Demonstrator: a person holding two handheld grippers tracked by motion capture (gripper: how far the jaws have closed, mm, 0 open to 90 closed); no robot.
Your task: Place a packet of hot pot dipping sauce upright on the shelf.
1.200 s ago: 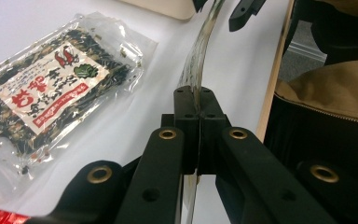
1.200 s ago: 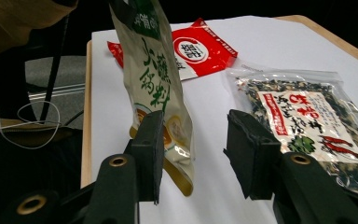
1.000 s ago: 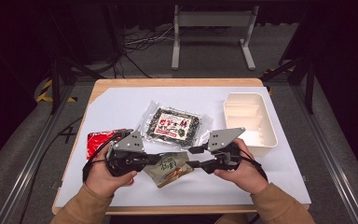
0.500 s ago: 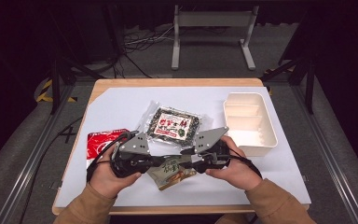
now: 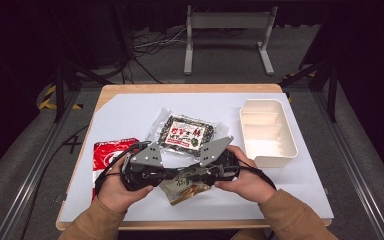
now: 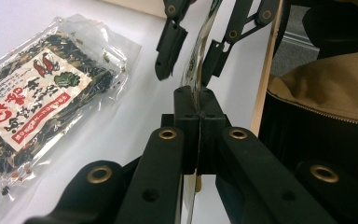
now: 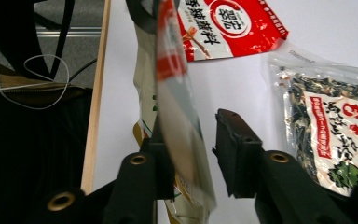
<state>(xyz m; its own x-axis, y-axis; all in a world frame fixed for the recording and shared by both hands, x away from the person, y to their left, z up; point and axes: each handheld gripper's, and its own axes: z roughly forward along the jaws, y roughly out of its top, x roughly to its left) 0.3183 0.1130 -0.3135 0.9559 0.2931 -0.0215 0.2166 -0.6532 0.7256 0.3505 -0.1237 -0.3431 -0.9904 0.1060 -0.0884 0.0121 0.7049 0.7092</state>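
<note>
Sachet (image 5: 187,186), a small printed food packet, hangs just above the near middle of the white table (image 5: 130,115), held on edge between the two hands; the left gripper (image 6: 197,105) has its pads pressed hard together on the packet's top edge, pinching it, as its own view shows plainly; the right gripper (image 7: 200,144) has just been closing, with the packet's free edge standing between its jaws, one pad against the film and the other a gap away, so it does not yet pinch.

To do this step well, as I judge it, the left hand should keep steady while the right finishes closing squarely on the seam, close beside the left pads, so that a pull would start at the edge rather than stretch the film; a skewed bite risks slipping off the glossy surface.

Farther out, a clear packet of dried seaweed (image 5: 186,134) lies flat just beyond the hands; a red sachet (image 5: 109,152) lies at the left, partly under the left forearm; a cream tray (image 5: 285,150) with compartments stands at the right.
</note>
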